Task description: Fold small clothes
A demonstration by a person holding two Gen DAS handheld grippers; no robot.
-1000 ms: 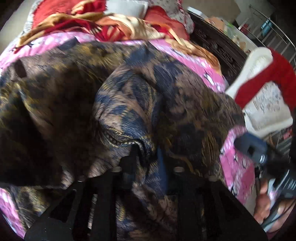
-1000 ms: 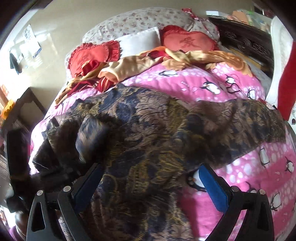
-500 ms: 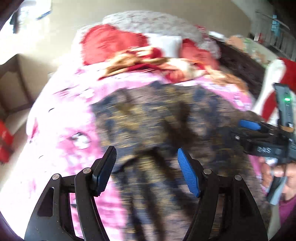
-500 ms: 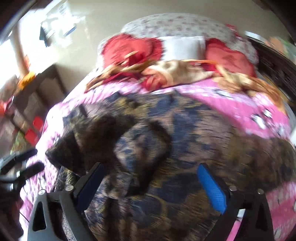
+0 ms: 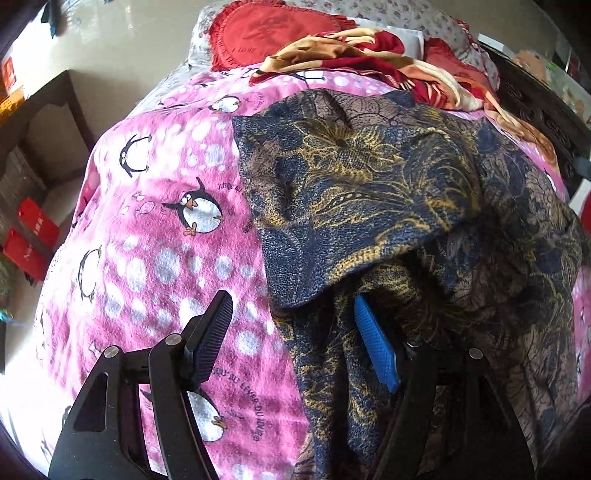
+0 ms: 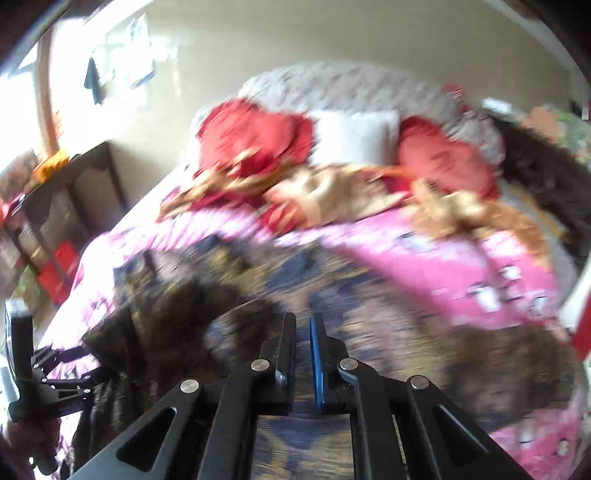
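The navy-and-gold patterned garment (image 5: 369, 192) lay rumpled on the pink penguin blanket (image 5: 155, 236), one flap folded over its left part. The left gripper (image 5: 291, 314) stood spread above the garment's near left edge, its black finger over the blanket, its blue pad (image 5: 375, 347) beside the cloth, gripping nothing. The right gripper (image 6: 303, 328), blurred, had just closed; its jaws stood pressed together above the garment, and no cloth could be made out between them.

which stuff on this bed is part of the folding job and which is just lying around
Part of the job:
patterned garment
left gripper, open
right gripper, shut

Lying about:
pink penguin blanket
red heart cushion
gold and red cloth
white pillow
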